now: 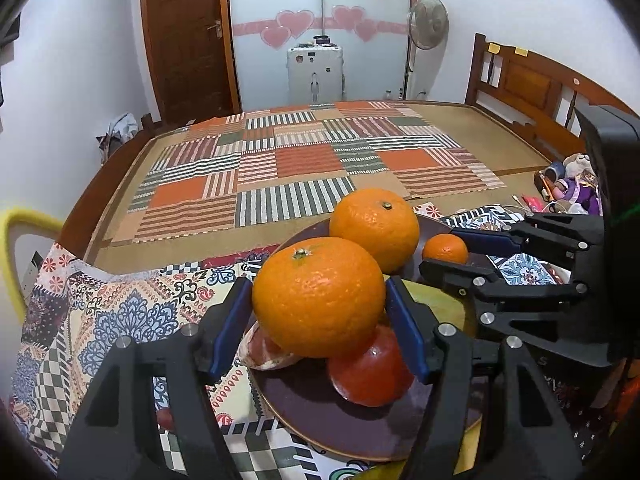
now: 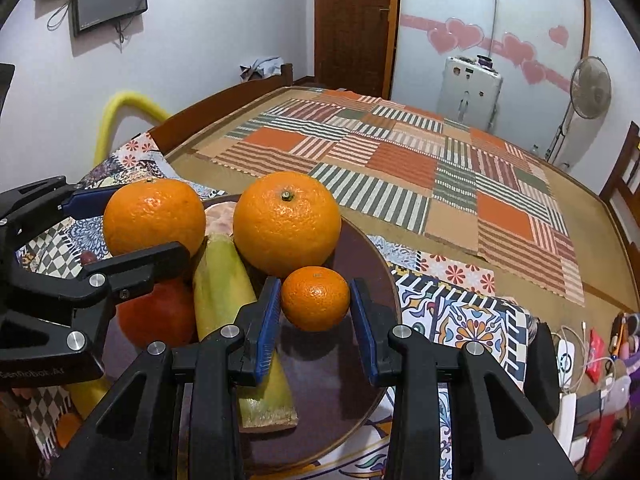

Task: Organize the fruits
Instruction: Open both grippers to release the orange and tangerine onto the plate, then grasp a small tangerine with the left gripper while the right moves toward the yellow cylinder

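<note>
From the left wrist, the left hand-held gripper (image 1: 319, 304) has its blue pads pressed to both sides of a large orange (image 1: 319, 296), holding it just above the dark plate (image 1: 360, 432). Under it sit a red fruit (image 1: 370, 372) and a pinkish peeled piece (image 1: 262, 352). A second large orange (image 1: 375, 229) rests farther back on the plate. The right hand-held gripper (image 1: 444, 249) reaches in from the right around a small orange (image 1: 445, 249).

From the right wrist, the right hand-held gripper (image 2: 315, 300) brackets the small orange (image 2: 315, 298) on the plate (image 2: 344, 384); the pads sit just beside it, and contact I cannot tell. A banana (image 2: 228, 300) lies to its left, the second large orange (image 2: 286, 224) behind. The left hand-held gripper (image 2: 132, 232) grips its large orange (image 2: 154, 216). The plate rests on a patterned cloth (image 2: 460, 320) over the bench (image 2: 560, 312).
</note>
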